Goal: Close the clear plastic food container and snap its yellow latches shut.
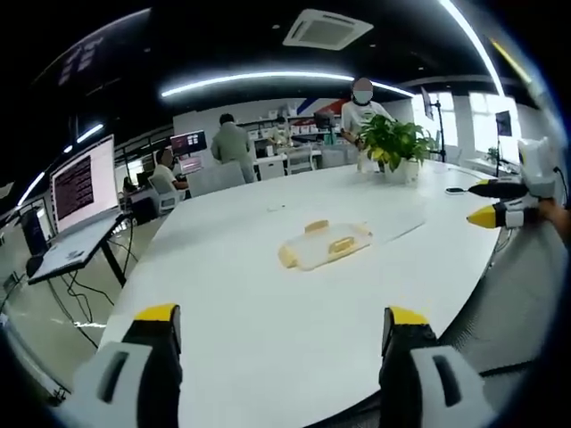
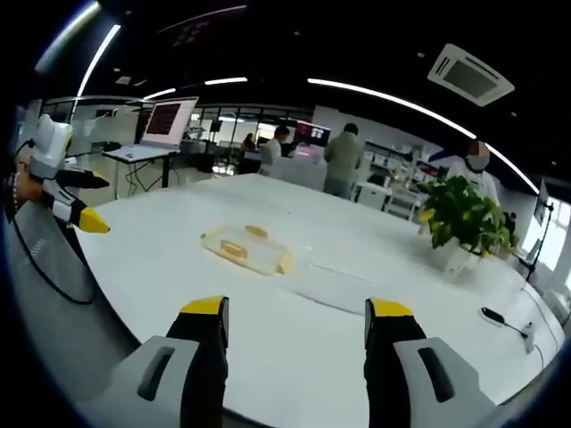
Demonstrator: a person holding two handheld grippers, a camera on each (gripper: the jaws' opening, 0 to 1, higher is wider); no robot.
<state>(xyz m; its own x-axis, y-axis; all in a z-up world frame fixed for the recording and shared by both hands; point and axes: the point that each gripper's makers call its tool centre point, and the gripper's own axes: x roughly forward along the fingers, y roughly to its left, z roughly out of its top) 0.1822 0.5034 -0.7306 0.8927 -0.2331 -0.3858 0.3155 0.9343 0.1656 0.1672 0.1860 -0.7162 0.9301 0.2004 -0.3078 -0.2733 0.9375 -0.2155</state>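
The clear plastic container (image 1: 326, 245) with yellow latches lies flat in the middle of the white table (image 1: 268, 348). In the right gripper view the container (image 2: 248, 250) sits left of centre. A faint clear flat piece (image 2: 335, 281) lies beside it; whether the two are joined I cannot tell. My left gripper (image 1: 283, 316) is open and empty, well short of the container. The right gripper (image 2: 296, 309) is likewise open and holds nothing. Each gripper shows at the edge of the other's view: the right gripper (image 1: 477, 203) and the left gripper (image 2: 96, 203), both off the table's rim.
A potted plant (image 1: 393, 143) stands on the table beyond the container. A small dark device with a cable (image 2: 495, 316) lies near the plant side. A laptop on a stand (image 1: 85, 187) is off the table. Several people are at desks behind.
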